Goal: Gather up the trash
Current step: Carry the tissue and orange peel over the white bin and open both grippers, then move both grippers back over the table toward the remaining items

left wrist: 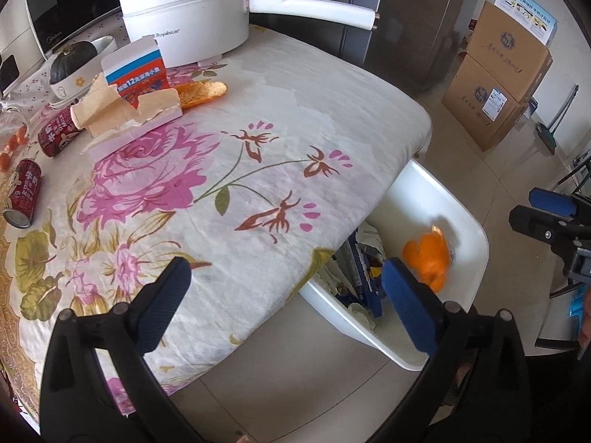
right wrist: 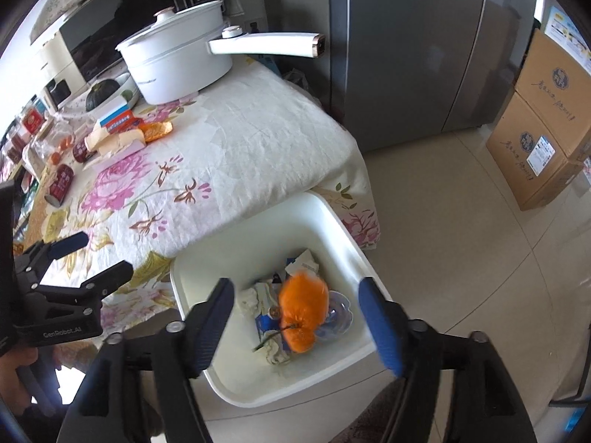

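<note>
White bin (right wrist: 332,217) with orange wrapper (right wrist: 301,310) atop paper trash (right wrist: 266,317), both grippers' jaws apart.

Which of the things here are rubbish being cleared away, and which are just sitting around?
Part of the job:
white bin
orange wrapper in it
torn carton
two red milk cans
orange packet

Just lying about:
electric pot
pumpkin in a bowl
cardboard boxes

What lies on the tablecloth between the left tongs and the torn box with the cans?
Nothing: in the left wrist view the floral tablecloth is bare from the left tongs to the torn box and cans.
</note>
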Demonstrator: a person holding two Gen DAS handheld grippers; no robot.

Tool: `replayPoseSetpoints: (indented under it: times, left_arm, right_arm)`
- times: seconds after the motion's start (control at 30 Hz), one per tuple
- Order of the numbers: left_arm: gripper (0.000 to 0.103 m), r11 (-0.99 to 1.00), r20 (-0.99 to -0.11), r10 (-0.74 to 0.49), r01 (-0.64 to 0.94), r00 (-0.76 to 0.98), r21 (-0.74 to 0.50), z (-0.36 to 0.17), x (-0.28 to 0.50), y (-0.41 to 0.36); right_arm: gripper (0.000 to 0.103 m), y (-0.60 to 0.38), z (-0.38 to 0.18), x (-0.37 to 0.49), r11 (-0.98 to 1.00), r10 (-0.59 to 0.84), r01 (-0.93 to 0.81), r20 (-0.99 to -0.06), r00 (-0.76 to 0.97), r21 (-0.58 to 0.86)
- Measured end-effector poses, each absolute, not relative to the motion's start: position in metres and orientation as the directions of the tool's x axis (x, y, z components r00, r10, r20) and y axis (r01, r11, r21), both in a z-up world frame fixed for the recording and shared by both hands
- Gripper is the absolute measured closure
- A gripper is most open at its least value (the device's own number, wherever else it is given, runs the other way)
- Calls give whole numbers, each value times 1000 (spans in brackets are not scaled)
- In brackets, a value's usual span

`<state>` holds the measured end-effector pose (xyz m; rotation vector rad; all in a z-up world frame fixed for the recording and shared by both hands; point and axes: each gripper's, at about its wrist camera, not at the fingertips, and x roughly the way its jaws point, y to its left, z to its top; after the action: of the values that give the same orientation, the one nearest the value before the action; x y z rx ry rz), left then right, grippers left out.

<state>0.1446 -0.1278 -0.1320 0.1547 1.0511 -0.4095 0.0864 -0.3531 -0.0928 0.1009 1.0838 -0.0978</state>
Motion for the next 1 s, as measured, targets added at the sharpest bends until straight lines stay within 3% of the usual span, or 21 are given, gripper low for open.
replayPoseSetpoints:
  times: [0.27, 0.63, 1.0]
  left_arm:
    - [1, 932, -869, -250, 348, 426, -97, -129, 149, -100]
    - [1, 963, -870, -186, 259, 457, -70, -121, 156, -51]
    - [1, 990, -819, -140, 86, 556, -111, -107, 174, 49]
  right_arm:
    - [20, -350, -94, 92, 988, -40, 151, -888, 459, 34]
    - [18, -325, -93, 108, 991, -38, 134, -884, 467, 28]
    - [17, -272, -102, 141, 995, -11, 89, -882, 471, 35]
